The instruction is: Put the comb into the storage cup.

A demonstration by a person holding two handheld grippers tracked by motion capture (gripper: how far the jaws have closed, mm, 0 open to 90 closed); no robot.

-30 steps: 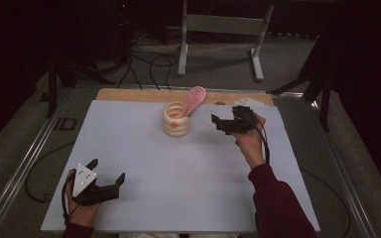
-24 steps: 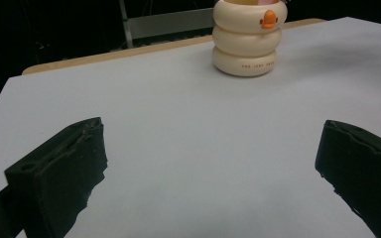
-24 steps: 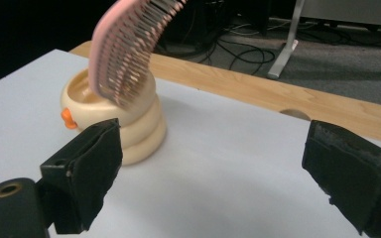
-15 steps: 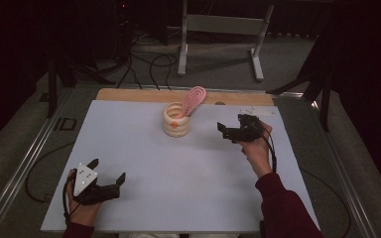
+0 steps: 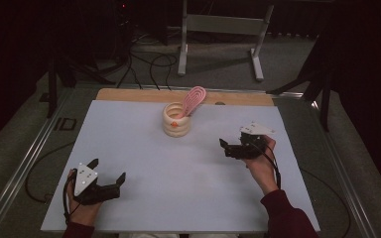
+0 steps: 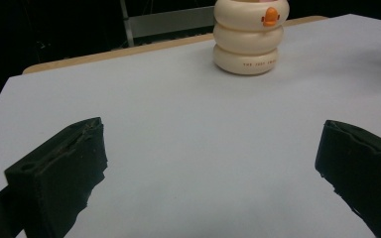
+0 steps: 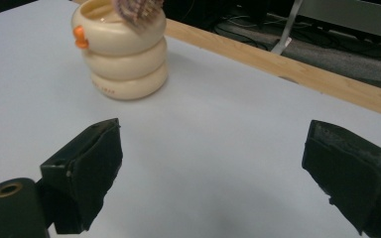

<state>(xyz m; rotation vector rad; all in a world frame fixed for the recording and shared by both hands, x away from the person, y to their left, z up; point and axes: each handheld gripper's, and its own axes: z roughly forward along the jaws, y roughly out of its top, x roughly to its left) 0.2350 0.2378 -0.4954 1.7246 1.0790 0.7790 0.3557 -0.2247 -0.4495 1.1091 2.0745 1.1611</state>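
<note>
My right gripper [image 5: 227,148] has drawn back toward me since a second ago: it was up beside the cream ringed holder [image 5: 176,120], now it sits well apart from it, nearer the right-hand middle of the white table [image 5: 144,148]. Jaws spread wide, nothing between them. My left gripper [image 5: 110,179] is unchanged at the near left corner, jaws also spread wide and empty.

The holder stands upright at the far middle of the table, not moved. A pink ribbed paddle [image 5: 193,99] leans out of its top toward the right, same as before. An orange knob [image 6: 270,17] sits on the holder's upper ring.

Small dark lettering runs along the bottom ring [image 6: 258,64]; too small to read with certainty.
</note>
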